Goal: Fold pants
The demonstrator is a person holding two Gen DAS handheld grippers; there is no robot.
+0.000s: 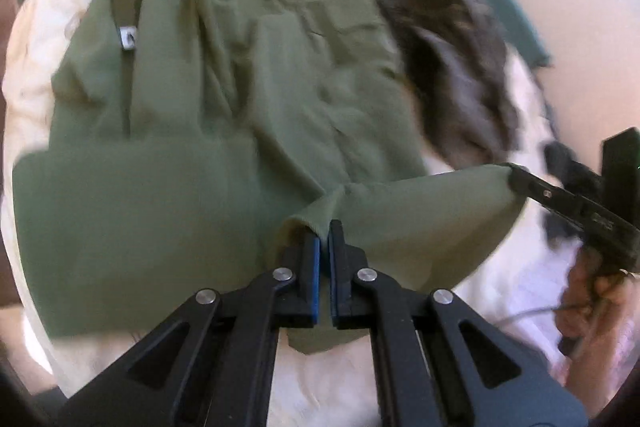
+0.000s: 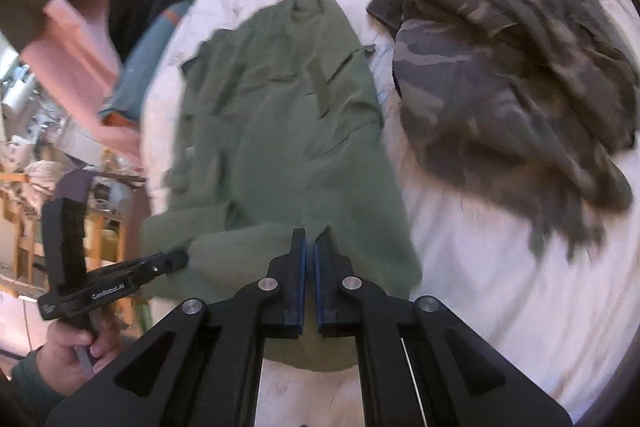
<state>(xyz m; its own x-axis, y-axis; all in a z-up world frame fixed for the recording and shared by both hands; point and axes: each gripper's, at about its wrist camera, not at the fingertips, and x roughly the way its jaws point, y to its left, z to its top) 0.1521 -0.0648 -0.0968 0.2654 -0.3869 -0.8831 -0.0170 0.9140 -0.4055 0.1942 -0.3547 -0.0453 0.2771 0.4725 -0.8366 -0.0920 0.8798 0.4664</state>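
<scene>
Olive green pants [image 1: 224, 75] lie flat on a white bed cover [image 1: 512, 267], waistband at the far end. In the left wrist view, my left gripper [image 1: 324, 227] is shut on the near hem, which is lifted off the bed. My right gripper [image 1: 514, 177] comes in from the right and pinches the other corner of that hem, so the cloth stretches between the two. In the right wrist view, my right gripper [image 2: 310, 237] is shut on the edge of the pants [image 2: 280, 131]. My left gripper [image 2: 180, 259] holds the cloth at lower left, with a hand [image 2: 72, 343] on its handle.
A crumpled camouflage garment [image 2: 500, 67] lies on the bed right of the pants, also visible as a dark heap [image 1: 452, 67]. Pink cloth [image 2: 76, 43] and cluttered wooden shelves [image 2: 36, 179] stand beyond the bed's left edge. A teal bed base [image 1: 516, 15] shows at the far right.
</scene>
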